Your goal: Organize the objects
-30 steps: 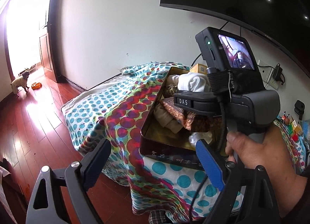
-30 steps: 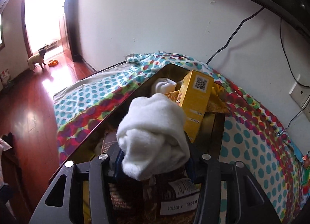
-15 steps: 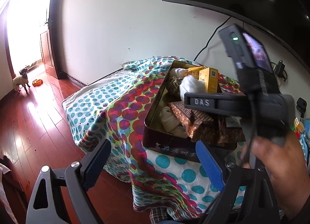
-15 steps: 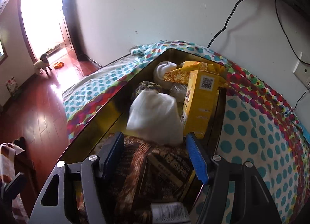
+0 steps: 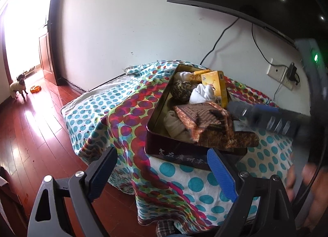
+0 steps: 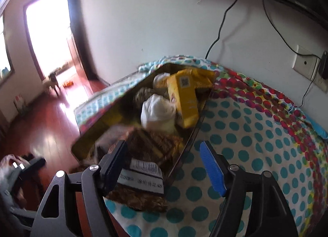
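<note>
— Where's the white cloth bundle (image 6: 157, 111) now?

— In the metal tin (image 5: 160, 113), ahead of the right gripper (image 6: 164, 163) and beyond its jaws, wedged against the yellow box (image 6: 187, 101). Those jaws have just been opening — nothing is between them but the brown patterned packet (image 6: 151, 148) lying below.

— And the left gripper (image 5: 162, 175)?

— Jaws spread wide, empty, with the tin's near wall just beyond them, on the dotted cloth over the surface (image 5: 98, 109).

— How would the bundle handle?

— Soft and light, I'd judge; it will squash rather than slip. Best pinched across its bulging middle, clear of the stiff box. The packet looks crinkly and overhangs the rim, so it could slide out.
</note>
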